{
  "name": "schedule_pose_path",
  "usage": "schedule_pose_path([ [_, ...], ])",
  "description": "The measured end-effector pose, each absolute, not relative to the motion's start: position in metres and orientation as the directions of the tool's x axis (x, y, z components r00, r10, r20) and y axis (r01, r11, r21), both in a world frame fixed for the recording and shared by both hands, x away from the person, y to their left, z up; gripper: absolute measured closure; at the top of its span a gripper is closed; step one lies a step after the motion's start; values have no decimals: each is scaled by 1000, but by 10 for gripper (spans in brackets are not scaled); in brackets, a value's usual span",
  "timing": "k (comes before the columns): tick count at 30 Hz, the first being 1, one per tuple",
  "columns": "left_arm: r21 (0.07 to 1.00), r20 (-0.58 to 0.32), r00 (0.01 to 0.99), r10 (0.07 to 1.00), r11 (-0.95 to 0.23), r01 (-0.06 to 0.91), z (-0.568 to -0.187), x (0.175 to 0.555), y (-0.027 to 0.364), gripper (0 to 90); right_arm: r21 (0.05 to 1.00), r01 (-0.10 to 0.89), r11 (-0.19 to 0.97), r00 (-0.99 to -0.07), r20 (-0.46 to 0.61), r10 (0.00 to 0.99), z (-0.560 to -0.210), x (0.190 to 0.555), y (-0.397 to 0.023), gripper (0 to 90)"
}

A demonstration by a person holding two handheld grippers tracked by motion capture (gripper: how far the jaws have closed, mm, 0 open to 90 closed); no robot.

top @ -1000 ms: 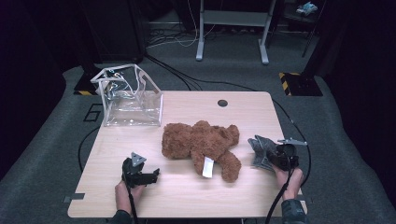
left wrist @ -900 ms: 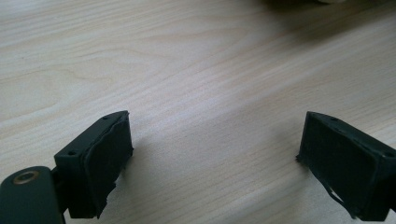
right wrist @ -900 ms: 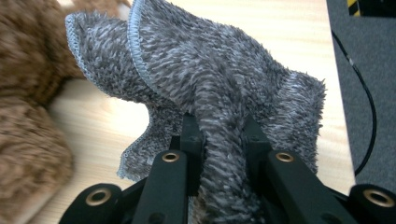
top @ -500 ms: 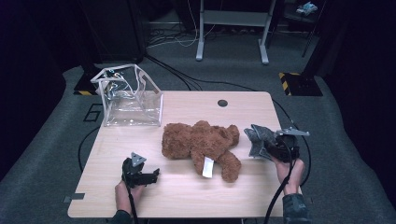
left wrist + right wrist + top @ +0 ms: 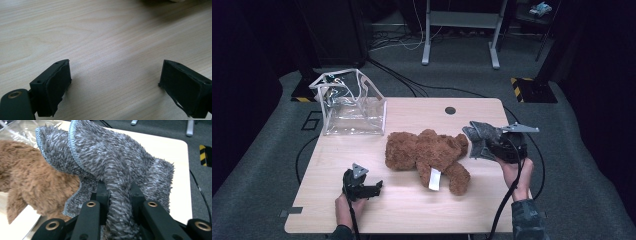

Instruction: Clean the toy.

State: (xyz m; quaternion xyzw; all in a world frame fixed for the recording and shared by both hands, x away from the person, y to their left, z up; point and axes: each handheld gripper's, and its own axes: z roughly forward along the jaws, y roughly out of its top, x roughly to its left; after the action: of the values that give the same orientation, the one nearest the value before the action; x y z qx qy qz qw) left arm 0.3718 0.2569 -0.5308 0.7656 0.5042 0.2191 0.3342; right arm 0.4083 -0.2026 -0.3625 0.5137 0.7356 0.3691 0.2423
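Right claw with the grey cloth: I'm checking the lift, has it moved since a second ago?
Yes. The right claw has carried the grey cloth up the high view, toward the table's round hole.

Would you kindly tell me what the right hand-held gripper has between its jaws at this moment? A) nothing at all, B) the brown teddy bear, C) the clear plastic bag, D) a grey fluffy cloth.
D: in the right gripper view, the jaws of the right hand-held gripper are pinched on a fold of the grey fluffy cloth, while the brown teddy bear lies on the table beside it.
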Motion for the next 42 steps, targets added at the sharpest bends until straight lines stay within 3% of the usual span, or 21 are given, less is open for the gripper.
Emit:
schedule_pose_path([
  [15,735,6,395,919,-272,621,-531,372,257,107,786,551,280,-469,15,883,-334,424,-151,762],
  [42,737,0,389,921,-263,623,-531,372,257,111,758,536,371,-614,48,788,-348,440,-68,759],
])
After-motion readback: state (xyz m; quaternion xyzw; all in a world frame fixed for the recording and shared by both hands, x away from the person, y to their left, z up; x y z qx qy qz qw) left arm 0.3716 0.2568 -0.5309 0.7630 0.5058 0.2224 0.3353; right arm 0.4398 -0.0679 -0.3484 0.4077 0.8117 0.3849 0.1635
